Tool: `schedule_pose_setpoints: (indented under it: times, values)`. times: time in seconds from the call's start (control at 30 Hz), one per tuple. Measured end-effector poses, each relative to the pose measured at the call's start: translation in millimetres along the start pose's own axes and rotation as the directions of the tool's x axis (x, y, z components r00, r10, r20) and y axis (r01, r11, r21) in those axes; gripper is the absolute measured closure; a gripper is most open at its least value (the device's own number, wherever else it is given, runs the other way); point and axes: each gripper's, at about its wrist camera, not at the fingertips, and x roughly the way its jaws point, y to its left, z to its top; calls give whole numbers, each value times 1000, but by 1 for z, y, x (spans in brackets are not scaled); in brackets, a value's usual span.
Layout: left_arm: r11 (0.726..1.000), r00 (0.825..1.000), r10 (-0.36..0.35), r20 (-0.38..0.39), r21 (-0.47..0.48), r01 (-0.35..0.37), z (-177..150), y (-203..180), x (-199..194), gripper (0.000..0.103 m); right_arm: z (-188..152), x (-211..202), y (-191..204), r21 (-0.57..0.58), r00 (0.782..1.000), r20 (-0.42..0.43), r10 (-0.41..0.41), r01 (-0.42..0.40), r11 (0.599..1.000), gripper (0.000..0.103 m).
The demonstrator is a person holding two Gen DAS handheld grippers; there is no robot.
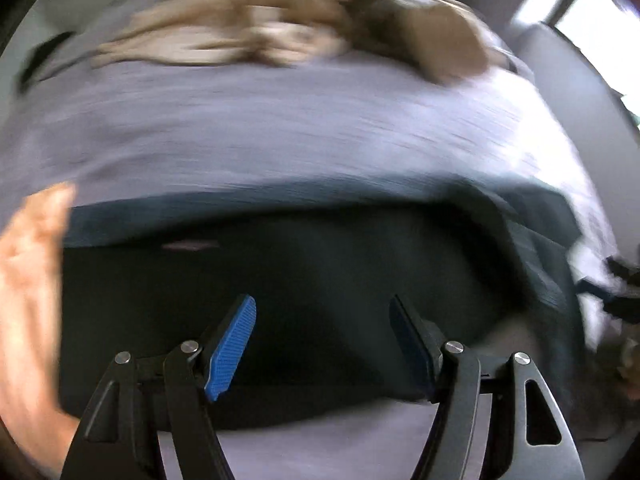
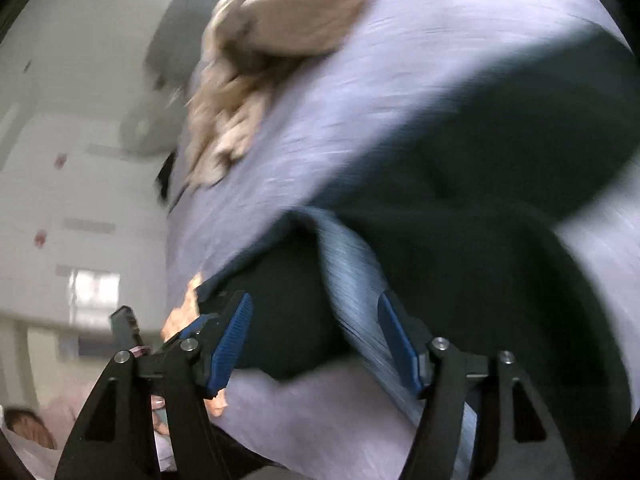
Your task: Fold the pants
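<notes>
Basically both views are motion-blurred, so only coarse geometry is readable. Dark pants (image 1: pixel 312 288) lie on the lavender bed sheet (image 1: pixel 280 128), directly ahead of the left gripper (image 1: pixel 322 344); fingers wide, nothing between them. In that view the long axis looks left-right, far edge parallel to the finger gap. Right gripper (image 2: pixel 314 346) is also spread wide, not clamped; a blue-grey fold of the pants (image 2: pixel 348 280) runs into the gap between its fingers, contact unclear. From this side the pants (image 2: pixel 480 168) extend ahead and to the right. Tan garment (image 1: pixel 280 20) sits further back on the bed, apart from the pants. Judgement: right is nearer a graspable edge; left needs to drop onto the near edge.
</notes>
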Motion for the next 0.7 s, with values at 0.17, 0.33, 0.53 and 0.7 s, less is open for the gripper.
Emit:
schedule_pose_setpoints:
  times: [0.17, 0.33, 0.53, 0.7]
  values:
    - [959, 956, -253, -147, 94, 269, -4, -106, 41, 32, -85, -87, -90, 201, 990, 64, -124, 109, 973, 31]
    - [928, 902, -312, -299, 109, 357, -22, -173, 82, 32, -156, -102, -163, 355, 994, 0, -108, 101, 929, 30]
    - [928, 875, -333, -351, 45, 371, -36, -205, 102, 32, -168, -54, -186, 386, 992, -36, 119, -96, 918, 31]
    - [935, 868, -323, -376, 18, 355, -34, -222, 108, 81, -156, -53, -183, 433, 972, -40, 230, -191, 881, 91]
